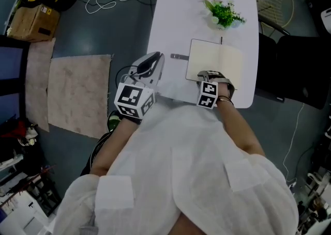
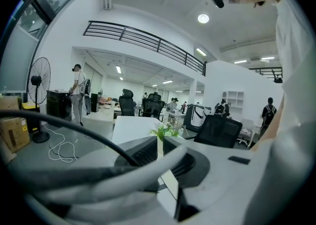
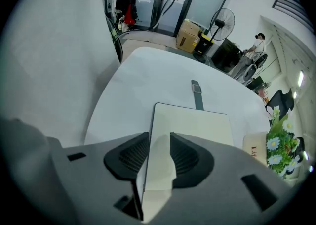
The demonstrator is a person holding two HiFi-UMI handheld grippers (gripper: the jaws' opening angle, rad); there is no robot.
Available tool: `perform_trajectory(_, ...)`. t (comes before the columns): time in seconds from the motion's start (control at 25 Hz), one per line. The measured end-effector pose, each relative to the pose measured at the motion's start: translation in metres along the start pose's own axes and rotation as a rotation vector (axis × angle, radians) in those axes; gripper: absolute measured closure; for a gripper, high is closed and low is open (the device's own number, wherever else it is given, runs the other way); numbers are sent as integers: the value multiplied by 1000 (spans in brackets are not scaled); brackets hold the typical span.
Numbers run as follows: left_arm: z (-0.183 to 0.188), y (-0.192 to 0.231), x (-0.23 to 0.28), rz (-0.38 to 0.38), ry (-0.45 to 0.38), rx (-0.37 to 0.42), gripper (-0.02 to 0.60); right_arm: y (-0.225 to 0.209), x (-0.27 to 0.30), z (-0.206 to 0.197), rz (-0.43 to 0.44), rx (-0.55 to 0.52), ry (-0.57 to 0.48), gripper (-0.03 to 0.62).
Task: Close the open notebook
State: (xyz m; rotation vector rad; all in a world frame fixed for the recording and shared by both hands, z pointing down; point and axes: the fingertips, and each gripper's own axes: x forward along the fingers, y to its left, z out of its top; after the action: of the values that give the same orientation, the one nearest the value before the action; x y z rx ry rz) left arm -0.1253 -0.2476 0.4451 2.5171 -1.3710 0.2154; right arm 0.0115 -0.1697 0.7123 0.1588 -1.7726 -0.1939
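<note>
Notebook lies open and flat on the white table, near its front edge: cream blank pages, dark strap out to one side. Right gripper points down over the near edge, jaws wide apart, page edge in the gap, no firm pinch visible. Left gripper held well apart, off the table's left edge, jaws barely apart, empty.
</note>
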Motion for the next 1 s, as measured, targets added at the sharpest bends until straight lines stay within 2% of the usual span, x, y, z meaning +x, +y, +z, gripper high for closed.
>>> perform_trajectory(0.48, -4, -4, 7, -20, 14, 4, 548, 2, 8, 0, -16, 1, 17, 466)
perform_trajectory(1.0, -7, -10, 7, -43, 19, 8, 548, 2, 6, -1, -28, 51, 16, 488)
